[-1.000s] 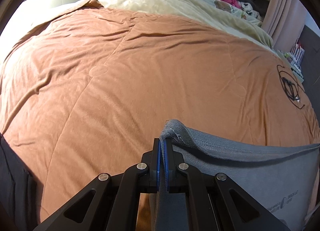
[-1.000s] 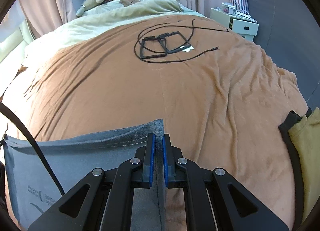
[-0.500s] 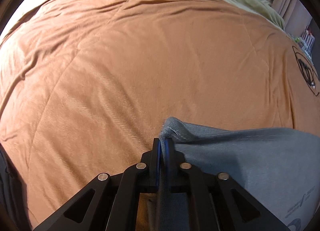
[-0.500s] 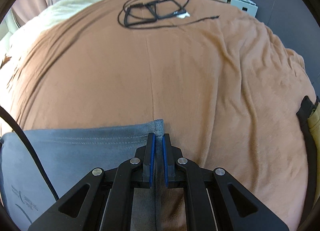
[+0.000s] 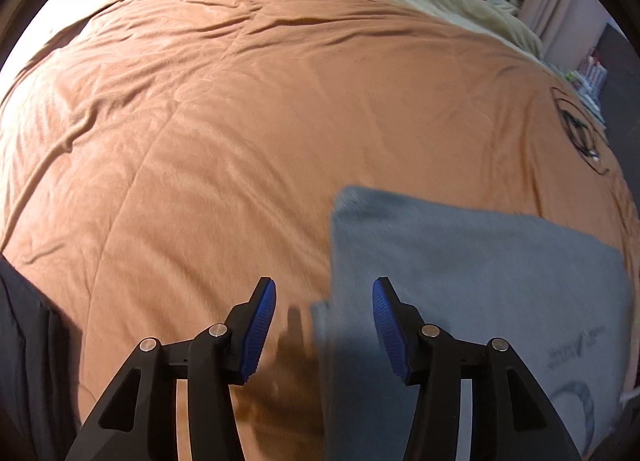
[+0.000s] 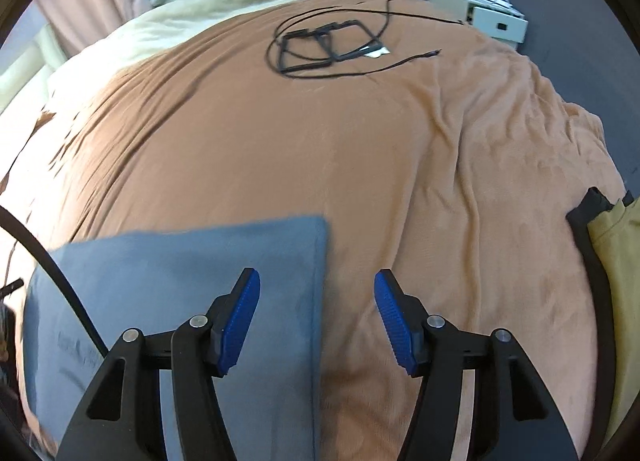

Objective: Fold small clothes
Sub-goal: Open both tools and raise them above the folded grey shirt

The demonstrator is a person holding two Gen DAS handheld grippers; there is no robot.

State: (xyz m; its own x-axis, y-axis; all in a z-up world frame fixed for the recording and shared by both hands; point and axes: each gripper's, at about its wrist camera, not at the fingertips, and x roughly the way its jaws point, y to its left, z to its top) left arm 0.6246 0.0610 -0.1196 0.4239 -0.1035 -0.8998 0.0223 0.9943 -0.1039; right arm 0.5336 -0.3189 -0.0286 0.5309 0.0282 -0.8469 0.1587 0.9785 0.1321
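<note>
- Left gripper (image 5: pixel 324 321) has just been opening; its blue pads stand spread and pinch nothing, with the edge of the grey garment (image 5: pixel 472 273) lying loose between them.
- Right gripper (image 6: pixel 317 319) has likewise just been opening; its jaws are parted and empty over the garment's other edge.
- The garment now lies flat on the brown blanket (image 5: pixel 224 133), released at both corners, probably so the fold settles square.
- Further out, a black cable loop (image 6: pixel 324 47) lies well apart, clear of the work.
- A yellow cloth (image 6: pixel 616 261) waits at the bed's right edge, perhaps next.
</note>
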